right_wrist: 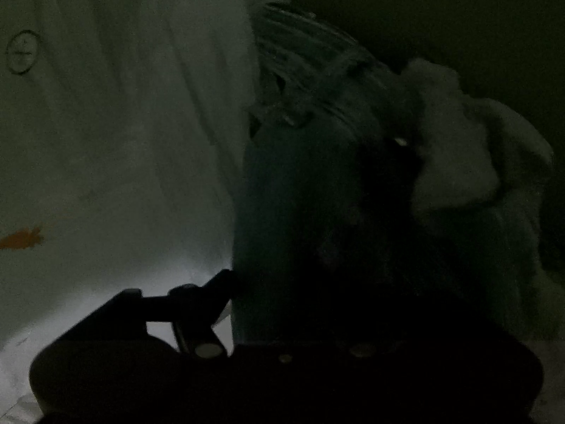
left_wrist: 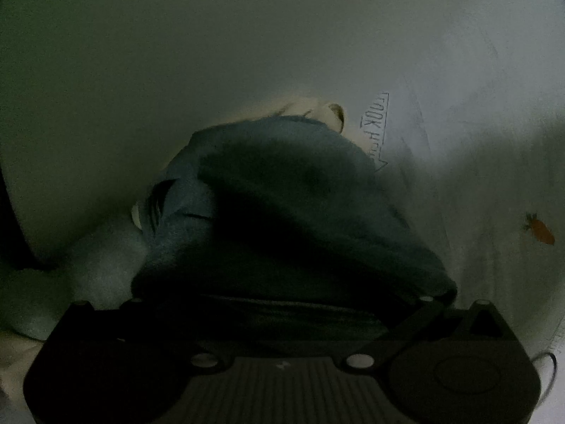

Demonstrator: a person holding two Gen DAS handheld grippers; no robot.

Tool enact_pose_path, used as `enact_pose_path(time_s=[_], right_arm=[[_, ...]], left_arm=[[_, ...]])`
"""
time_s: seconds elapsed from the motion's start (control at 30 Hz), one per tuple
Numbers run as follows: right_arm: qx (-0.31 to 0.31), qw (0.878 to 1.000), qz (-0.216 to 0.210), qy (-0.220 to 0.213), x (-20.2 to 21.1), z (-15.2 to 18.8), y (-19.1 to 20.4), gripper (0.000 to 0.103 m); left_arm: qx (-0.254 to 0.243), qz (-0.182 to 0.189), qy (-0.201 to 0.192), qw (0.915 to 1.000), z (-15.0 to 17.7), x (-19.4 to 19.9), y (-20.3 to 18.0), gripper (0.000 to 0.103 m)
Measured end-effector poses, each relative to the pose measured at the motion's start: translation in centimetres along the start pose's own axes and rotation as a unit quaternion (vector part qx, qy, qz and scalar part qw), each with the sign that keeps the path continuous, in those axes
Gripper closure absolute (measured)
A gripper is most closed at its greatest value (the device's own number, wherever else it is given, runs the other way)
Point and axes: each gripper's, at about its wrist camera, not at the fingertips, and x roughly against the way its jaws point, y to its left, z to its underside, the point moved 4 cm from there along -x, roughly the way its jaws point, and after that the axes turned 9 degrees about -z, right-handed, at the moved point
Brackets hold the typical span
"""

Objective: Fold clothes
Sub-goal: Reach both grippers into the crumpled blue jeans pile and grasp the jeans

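Both views are very dark. A dark teal garment [left_wrist: 282, 205] lies bunched on a pale printed sheet [left_wrist: 476, 141] and drapes over my left gripper, hiding its fingers. In the right wrist view the same dark teal garment [right_wrist: 300, 194] hangs over my right gripper and hides its fingers; its ribbed cuff or hem [right_wrist: 310, 60] shows near the top. Whether either gripper is shut on the cloth cannot be seen.
A pale fluffy garment [right_wrist: 459, 141] lies to the right of the teal one, and also shows in the left wrist view [left_wrist: 106, 247]. The sheet has an orange carrot print [left_wrist: 540, 229] [right_wrist: 21, 240] and black lettering [left_wrist: 374, 127]. A cream item [left_wrist: 328, 111] lies behind the teal garment.
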Motion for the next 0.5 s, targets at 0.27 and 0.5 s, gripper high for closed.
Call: enact_pose_path(time_s=[0.27,0.5], right_arm=[[0.281,0.957,-0.069,0.009,5.8,6.4,11.1,0.086],[0.388,0.887,-0.247,0.029,20.3,16.2,23.4,0.086]], left_arm=[[-0.037,-0.011,0.03,0.9988,0.7,1.5,-0.3,0.0],[-0.082,0.053,-0.03,0.9948,3.8,11.6,-2.8,0.0]])
